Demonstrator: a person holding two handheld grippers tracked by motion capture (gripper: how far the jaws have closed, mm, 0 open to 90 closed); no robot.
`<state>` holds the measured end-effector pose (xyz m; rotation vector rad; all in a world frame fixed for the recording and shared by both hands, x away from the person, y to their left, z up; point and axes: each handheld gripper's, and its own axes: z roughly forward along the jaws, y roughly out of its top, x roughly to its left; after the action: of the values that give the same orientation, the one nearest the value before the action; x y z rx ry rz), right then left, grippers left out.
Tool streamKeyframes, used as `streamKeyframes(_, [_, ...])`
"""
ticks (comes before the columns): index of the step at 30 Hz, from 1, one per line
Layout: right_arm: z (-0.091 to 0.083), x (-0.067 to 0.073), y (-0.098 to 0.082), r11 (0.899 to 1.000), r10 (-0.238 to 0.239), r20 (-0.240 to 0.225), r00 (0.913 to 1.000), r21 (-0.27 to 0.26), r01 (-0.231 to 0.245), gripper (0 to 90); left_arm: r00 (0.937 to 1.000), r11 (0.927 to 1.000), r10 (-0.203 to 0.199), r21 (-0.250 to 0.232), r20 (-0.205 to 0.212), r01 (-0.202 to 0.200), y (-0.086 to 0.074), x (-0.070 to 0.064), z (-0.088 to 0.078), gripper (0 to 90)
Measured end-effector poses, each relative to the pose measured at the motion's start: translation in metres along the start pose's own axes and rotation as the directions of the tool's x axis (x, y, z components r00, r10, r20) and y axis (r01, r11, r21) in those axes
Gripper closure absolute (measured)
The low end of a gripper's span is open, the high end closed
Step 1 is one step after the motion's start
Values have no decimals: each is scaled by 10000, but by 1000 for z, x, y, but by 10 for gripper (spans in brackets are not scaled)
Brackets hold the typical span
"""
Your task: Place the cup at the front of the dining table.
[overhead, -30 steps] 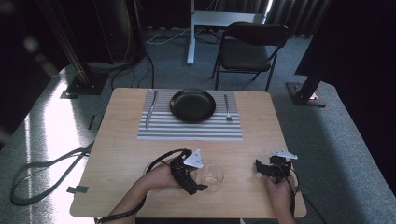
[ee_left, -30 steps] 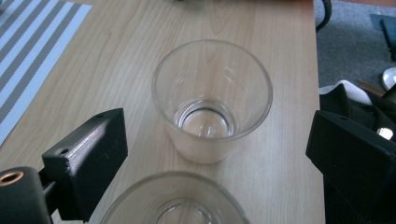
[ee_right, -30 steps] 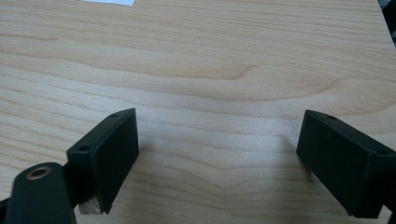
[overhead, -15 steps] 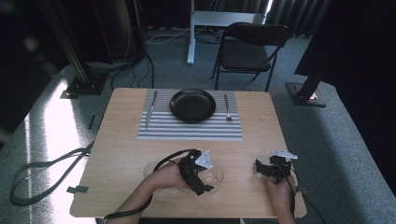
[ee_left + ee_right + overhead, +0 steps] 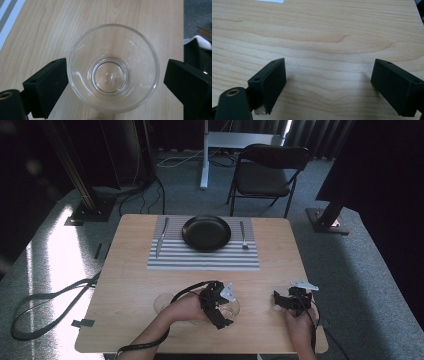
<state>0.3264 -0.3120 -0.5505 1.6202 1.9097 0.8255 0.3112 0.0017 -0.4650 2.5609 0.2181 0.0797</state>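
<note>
A clear glass [image 5: 113,68] is framed by the spread left gripper [image 5: 113,80], one pad touching it; the right gripper [image 5: 328,85], beside it, is spread over the table [image 5: 324,32].

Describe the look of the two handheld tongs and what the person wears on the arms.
Both tongs, left and right, are black with blocky, flat-faced rectangular jaws bearing small screw holes. A brass-coloured ring sits on the left-hand link in each gripper view. Each carries a grey three-cornered plate on top and trails a black cable. The forearms show no sleeves; a dark strap circles the left one.
</note>
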Motion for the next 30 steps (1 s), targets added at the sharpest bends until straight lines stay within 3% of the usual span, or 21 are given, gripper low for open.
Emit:
streamKeyframes(6, [0, 0, 0, 10000, 4, -1, 10000, 1, -4, 122, 9994, 9988, -349, 350, -9, 349, 3, 5, 4, 59])
streamKeyframes(16, [0, 0, 0, 10000, 4, -1, 10000, 0, -4, 122, 9999, 9991, -148, 397, 38, 146, 7, 4, 8, 144])
streamKeyframes(17, [0, 0, 0, 10000, 6, -2, 10000, 1, -6, 122, 9998, 9976, -182, 674, 46, 179, 10, 4, 9, 149])
streamKeyframes(21, [0, 0, 0, 10000, 3, -1, 10000, 0, -3, 122, 10000, 9946, -55, 1034, -79, 63, 14, 2, 11, 173])
streamKeyframes(30, [0, 0, 0, 10000, 4, -1, 10000, 1, -4, 122, 9996, 9938, -277, 1079, -82, 284, 15, 3, 11, 179])
